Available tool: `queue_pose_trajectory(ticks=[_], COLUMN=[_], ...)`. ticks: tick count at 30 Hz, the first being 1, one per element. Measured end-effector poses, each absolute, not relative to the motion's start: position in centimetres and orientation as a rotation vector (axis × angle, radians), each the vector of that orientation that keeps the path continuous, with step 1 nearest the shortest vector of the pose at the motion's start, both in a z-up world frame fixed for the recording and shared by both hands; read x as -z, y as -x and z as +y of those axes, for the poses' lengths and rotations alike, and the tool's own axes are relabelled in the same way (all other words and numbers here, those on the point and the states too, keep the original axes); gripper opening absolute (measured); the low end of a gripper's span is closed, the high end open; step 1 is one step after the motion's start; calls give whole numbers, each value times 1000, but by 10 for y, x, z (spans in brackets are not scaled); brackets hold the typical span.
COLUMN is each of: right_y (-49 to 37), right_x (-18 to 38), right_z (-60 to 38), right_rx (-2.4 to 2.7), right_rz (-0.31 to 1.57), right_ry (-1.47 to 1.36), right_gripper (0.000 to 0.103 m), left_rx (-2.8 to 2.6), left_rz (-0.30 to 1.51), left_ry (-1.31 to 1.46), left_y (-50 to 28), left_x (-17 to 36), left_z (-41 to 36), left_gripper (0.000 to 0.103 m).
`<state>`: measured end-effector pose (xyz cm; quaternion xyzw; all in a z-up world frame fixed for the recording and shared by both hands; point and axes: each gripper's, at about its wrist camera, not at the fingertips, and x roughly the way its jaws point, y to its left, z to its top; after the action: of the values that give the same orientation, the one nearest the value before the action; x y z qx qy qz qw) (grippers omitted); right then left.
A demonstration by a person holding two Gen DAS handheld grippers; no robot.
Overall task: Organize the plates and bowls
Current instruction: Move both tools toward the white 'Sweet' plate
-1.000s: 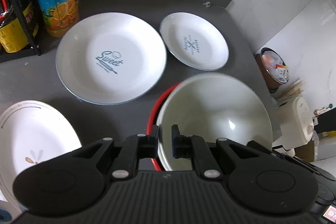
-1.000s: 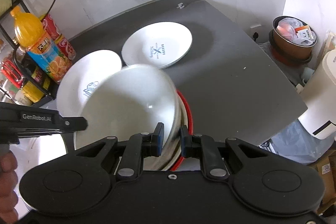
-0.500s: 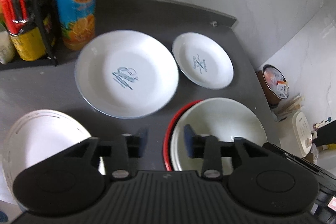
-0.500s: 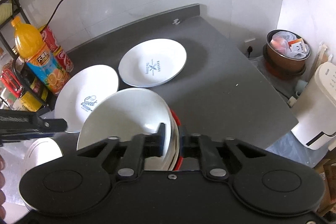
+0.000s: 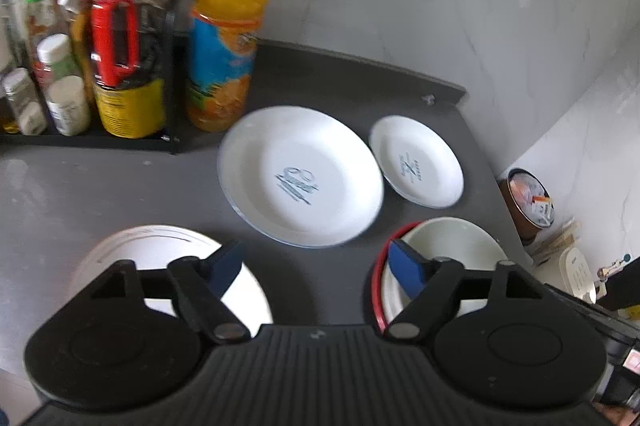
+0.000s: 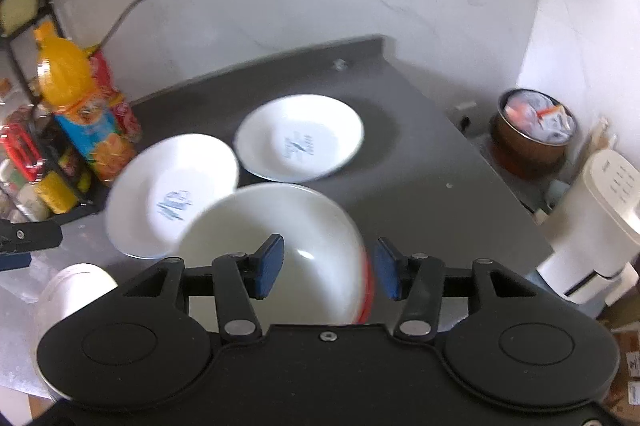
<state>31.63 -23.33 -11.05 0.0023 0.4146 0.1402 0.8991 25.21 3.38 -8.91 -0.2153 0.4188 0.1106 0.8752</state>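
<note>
A white bowl (image 5: 448, 250) sits nested in a red-rimmed bowl (image 5: 382, 266) near the grey counter's front right edge; in the right wrist view the white bowl (image 6: 280, 246) lies just ahead of my right gripper (image 6: 326, 268), which is open with its jaws straddling the near rim. My left gripper (image 5: 316, 266) is open and empty, raised above the counter between the bowls and a white plate with a thin line rim (image 5: 168, 250). Behind lie a large white plate with blue script (image 5: 300, 176) and a smaller white plate (image 5: 416, 162).
An orange juice bottle (image 5: 228, 26) and a black rack of condiment bottles (image 5: 80, 58) stand at the back left. A marble wall rises behind. Off the counter's right edge are a bin (image 6: 534, 130) and a white appliance (image 6: 600, 210).
Both grippers let go of the white bowl, which now rests in the red-rimmed bowl. Both opened wide and pulled back and up.
</note>
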Motion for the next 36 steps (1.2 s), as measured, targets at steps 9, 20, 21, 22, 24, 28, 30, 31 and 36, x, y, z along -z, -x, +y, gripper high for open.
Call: queue_pose_trajectory(ticks=[9,20,21,22,24,28,30,31,36], right_y=[-288,-280,-281,-281,-285,-298,-308,-313,-344], right_x=[91,78,76,76,73,72,74,76,82], right_z=[-193,-154,-152,-149,-144,-139,-135,-135,-131], right_rx=[-390,-451,-458,-464,-471,-493,-481,-480,-491], right_rz=[823,834,835,834,831,838,841,841,860], right_ry=[-44,-65,-62,-56,-39,-24,3,5,13], right_gripper=[84,92,92,92,92,92,92,92,92], left_rx=[-242,-247,-244,-242,-257,-270,-272,-276,-292], left_rz=[868,855,855,854,852,865,873,872,887], left_ry=[450,433,432,432,420,394,403,399,413], left_y=[-214,-193,-194,-195,-198,-209,-215,-219,-240], left_x=[80,71,71,71,70,71,72,73,78], left_z=[73,103,104,105,106,105,107,108,109], left_gripper=[92,100,100,100,100,100,100,100,100])
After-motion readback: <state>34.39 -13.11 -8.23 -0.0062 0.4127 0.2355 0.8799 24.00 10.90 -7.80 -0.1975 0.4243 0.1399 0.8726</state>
